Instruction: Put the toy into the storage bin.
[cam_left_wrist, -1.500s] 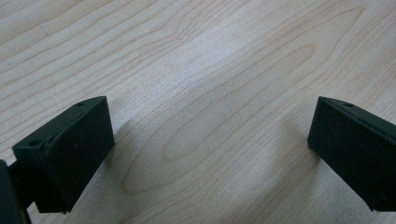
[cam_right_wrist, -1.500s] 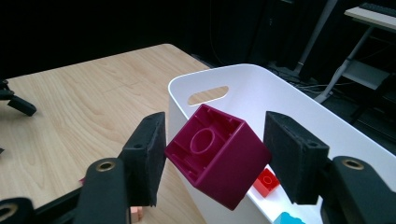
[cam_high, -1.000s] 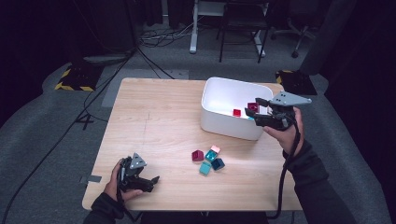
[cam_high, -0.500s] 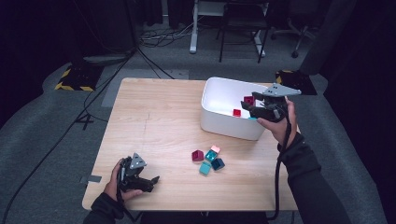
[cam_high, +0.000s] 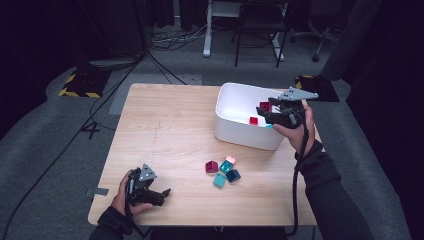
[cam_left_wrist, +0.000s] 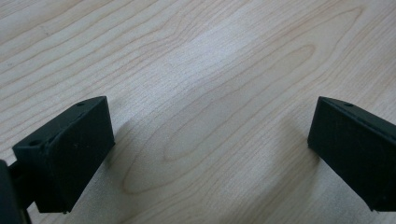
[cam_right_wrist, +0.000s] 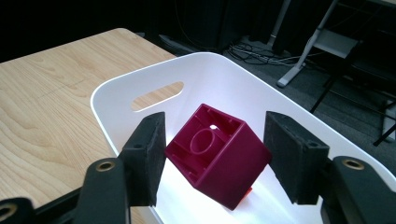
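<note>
Sorting blocks into the bin (cam_high: 240, 135) looks like the job here, and the right hand-held gripper (cam_right_wrist: 212, 161) is right over it with a magenta block (cam_right_wrist: 219, 161) between its jaws. In the right gripper view the block sits tilted, hollow underside toward the camera, one corner touching the left pad while the right pad stands a bit clear. So I'd say the jaws are parted and the block is being let go or barely pinched, which makes sense this close above the bin's floor. In the high view that gripper (cam_high: 274, 112) sits at upper right, over the bin's right end.

The left hand-held gripper (cam_high: 150, 192) rests at lower left of the table (cam_high: 165, 130), jaws wide open with nothing between them, parked out of the way. Its own view shows just bare wood grain between the black pads (cam_left_wrist: 70, 154).

Four more blocks (cam_high: 222, 171) wait in a tight cluster at lower middle: magenta, pink, two teal. A couple of small red ones (cam_high: 254, 120) already lie in the bin.

Materials: glossy hard plastic blocks with a round socket inside, smooth white plastic bin with a slot handle (cam_right_wrist: 156, 95) and rounded corners, matte light wood table.
</note>
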